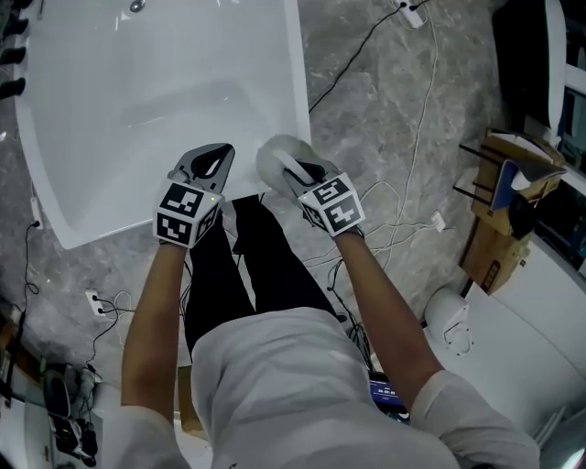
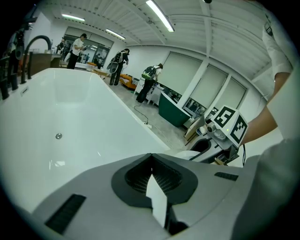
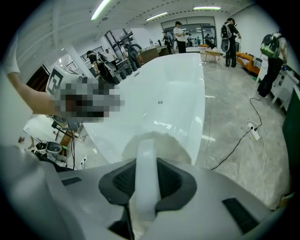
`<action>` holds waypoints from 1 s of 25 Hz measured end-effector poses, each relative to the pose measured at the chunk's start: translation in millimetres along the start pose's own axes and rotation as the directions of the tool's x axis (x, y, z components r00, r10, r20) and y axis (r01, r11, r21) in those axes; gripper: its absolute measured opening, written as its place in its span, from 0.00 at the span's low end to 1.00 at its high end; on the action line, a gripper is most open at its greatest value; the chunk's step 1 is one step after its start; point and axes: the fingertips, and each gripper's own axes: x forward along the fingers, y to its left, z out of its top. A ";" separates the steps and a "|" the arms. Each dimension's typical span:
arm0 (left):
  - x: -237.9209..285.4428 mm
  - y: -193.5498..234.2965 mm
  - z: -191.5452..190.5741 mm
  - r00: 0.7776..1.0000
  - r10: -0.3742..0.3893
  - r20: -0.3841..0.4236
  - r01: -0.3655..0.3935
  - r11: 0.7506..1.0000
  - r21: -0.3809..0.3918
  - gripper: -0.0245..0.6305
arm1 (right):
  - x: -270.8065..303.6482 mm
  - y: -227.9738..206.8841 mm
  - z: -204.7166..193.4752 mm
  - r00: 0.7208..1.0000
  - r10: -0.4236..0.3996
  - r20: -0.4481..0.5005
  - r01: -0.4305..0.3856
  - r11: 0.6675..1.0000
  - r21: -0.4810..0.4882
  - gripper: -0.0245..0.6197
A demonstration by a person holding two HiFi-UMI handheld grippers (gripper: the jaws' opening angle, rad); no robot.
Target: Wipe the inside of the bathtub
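Bathtub (image 1: 165, 82): white, fills the upper left of the head view. Its near end lies toward frame centre, and the drain (image 1: 136, 5) sits at the top edge. Grey marbled floor (image 1: 385, 110) surrounds it, with cables (image 1: 417, 137) trailing across the right half.

Right hand-held gripper (image 1: 293, 167): at frame centre, over the tub's near right corner. It is clenched on the white handle (image 3: 145, 173) of a round, pale wiping pad (image 1: 275, 154). In the right gripper view the handle stands upright between the dark jaw pads. The pad head (image 3: 157, 145) shows just beyond the jaws, in front of the tub's rim, with the basin (image 3: 173, 93) stretching away behind. Whether the pad touches the tub cannot be told.

Left hand-held gripper (image 1: 220, 151): just left of the right one, over the tub's near edge. In the left gripper view its jaws (image 2: 151, 157) meet at the tips and grasp nothing. The tub interior (image 2: 70, 122) lies beyond them in the left half of that frame.
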 end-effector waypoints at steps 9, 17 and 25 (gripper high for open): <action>7.4 9.4 -5.9 1.000 -0.003 -0.005 0.003 1.000 0.014 0.05 | 23.0 7.2 6.4 0.990 -0.023 -0.142 0.006 0.993 -0.122 0.18; 2.8 30.0 -12.5 1.000 0.011 -0.005 -0.011 1.000 0.003 0.05 | 47.1 7.6 12.2 0.945 -0.078 -0.318 0.016 0.981 -0.193 0.18; -8.8 55.2 -20.0 1.000 0.025 -0.009 -0.024 1.000 0.019 0.05 | 80.1 5.0 11.4 0.830 -0.103 -0.548 -0.004 0.982 -0.191 0.18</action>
